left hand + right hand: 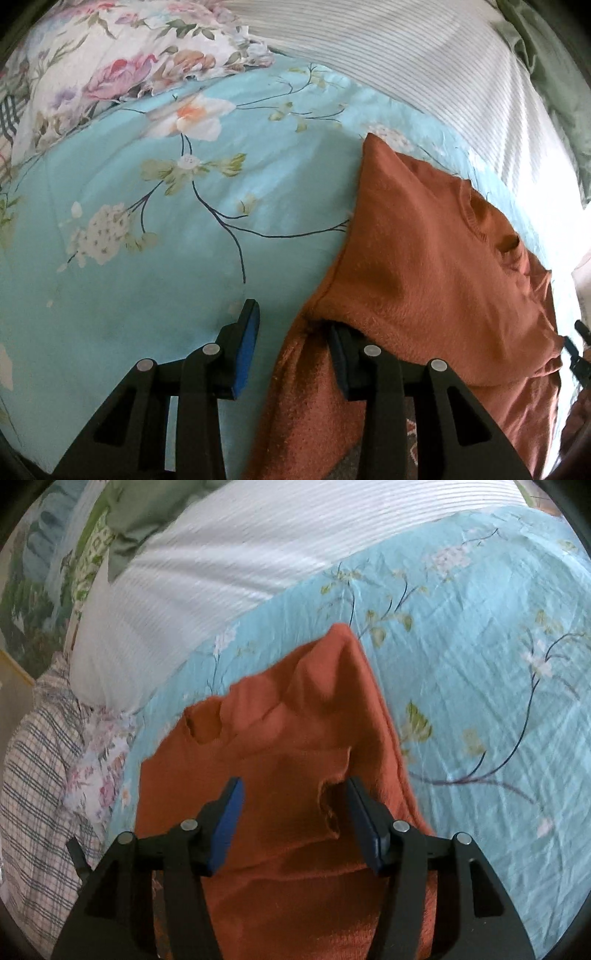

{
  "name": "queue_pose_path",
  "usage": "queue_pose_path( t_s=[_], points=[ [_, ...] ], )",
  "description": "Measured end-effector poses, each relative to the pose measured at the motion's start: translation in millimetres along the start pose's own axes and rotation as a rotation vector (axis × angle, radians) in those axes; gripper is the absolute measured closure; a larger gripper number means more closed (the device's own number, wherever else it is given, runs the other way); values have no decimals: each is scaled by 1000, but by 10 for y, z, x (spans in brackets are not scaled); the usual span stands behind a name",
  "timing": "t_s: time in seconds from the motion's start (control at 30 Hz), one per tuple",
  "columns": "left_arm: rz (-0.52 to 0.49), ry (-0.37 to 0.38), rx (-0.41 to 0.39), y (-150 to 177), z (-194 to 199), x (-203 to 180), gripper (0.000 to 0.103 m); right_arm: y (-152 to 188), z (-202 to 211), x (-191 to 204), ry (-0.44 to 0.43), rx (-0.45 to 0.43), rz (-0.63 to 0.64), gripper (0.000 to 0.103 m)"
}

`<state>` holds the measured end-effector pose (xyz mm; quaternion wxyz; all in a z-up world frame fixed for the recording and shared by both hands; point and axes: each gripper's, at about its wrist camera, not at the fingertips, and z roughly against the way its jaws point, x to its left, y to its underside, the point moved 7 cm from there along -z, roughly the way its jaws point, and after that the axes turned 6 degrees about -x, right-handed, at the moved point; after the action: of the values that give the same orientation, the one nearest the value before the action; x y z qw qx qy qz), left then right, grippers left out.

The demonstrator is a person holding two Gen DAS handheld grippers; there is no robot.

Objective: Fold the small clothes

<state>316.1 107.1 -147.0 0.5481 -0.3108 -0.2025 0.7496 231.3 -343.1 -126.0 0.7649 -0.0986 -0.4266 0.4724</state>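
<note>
This is a bedroom in a home, shown by a bed spread with a light blue flowered sheet [147, 258], a flowered pillow [110, 62], a white striped quilt [221, 572] and a checked cloth [33, 775].

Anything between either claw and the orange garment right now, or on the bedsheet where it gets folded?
Nothing visible. Both the left claw and right claw stand open right at the orange garment, with only bare turquoise bedsheet beside it.
</note>
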Motion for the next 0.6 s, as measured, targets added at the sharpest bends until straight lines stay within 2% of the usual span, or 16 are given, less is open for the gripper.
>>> queue_pose_path(
  t_s=[0.03, 0.1, 0.13, 0.17, 0.23, 0.27, 0.33, 0.37, 0.4, 0.43, 0.5, 0.53, 0.57, 0.6],
  points=[
    [1, -1, -4, 1, 3, -1, 65, 28, -38, 2, 4, 11, 8, 44],
    [2, -2, -9, 9, 3, -2, 65, 125, -172, 66, -12, 60, 45, 60],
    [7, 1, -10, 14, 4, 2, 65, 152, -212, 85, -6, 77, 62, 91],
    [11, 4, -9, 17, 4, 7, 65, 161, -230, 136, -10, 91, 79, 96],
    [17, 8, -6, 11, -5, 17, 65, 62, -109, 219, -31, 31, 90, 96],
    [20, 10, -5, 14, 0, 19, 65, -12, -18, 243, -14, -7, 99, 96],
    [19, 13, -6, 19, 3, 19, 65, -108, 72, 187, 71, -43, 102, 96],
    [16, 10, -7, 24, 1, 15, 65, -122, 82, 139, 124, -47, 113, 92],
    [11, 6, -8, 29, 2, 9, 64, -132, 88, 83, 204, -50, 132, 92],
    [4, -4, -9, 31, 2, -4, 64, -132, 99, 53, 249, -53, 141, 90],
    [-4, -15, -12, 33, 2, -16, 64, -98, 125, 124, 216, -64, 137, 90],
    [-3, -16, -13, 35, 3, -15, 64, -50, 110, 233, 167, -65, 151, 84],
    [-1, -15, -13, 37, 3, -13, 64, 14, 56, 345, 123, -49, 177, 68],
    [0, -16, -13, 38, 2, -13, 64, 78, -13, 422, 98, -22, 201, 59]
  ],
)
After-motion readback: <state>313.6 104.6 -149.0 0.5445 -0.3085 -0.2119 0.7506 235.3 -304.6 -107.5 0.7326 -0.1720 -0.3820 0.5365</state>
